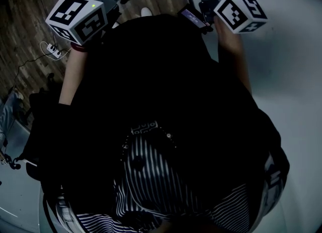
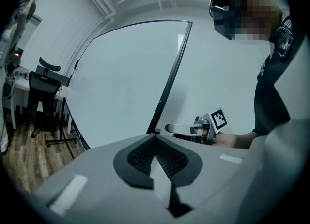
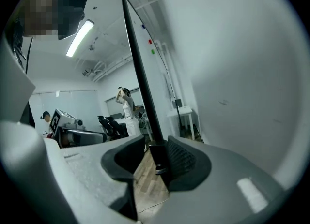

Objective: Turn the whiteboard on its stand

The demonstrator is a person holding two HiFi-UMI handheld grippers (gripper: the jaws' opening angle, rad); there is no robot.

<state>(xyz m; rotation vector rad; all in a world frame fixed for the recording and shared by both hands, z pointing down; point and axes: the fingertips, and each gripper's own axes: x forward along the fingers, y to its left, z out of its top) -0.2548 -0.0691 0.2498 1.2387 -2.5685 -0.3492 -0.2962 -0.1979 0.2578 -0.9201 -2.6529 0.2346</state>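
Item 1, whiteboard [image 2: 126, 78]: it stands directly ahead of us, its black frame edge [image 3: 140, 73] turned toward both tongs, long axis running up and away from them. Item 2, left tongs [image 2: 156, 138]: pads drawn together at the tips where that edge meets them, apparently nipping it. Item 3, right tongs [image 3: 156, 145]: half wide, the frame edge between the pads and close against the right-hand one with a gap on the other, so we judge the left hand better placed to swing the board.
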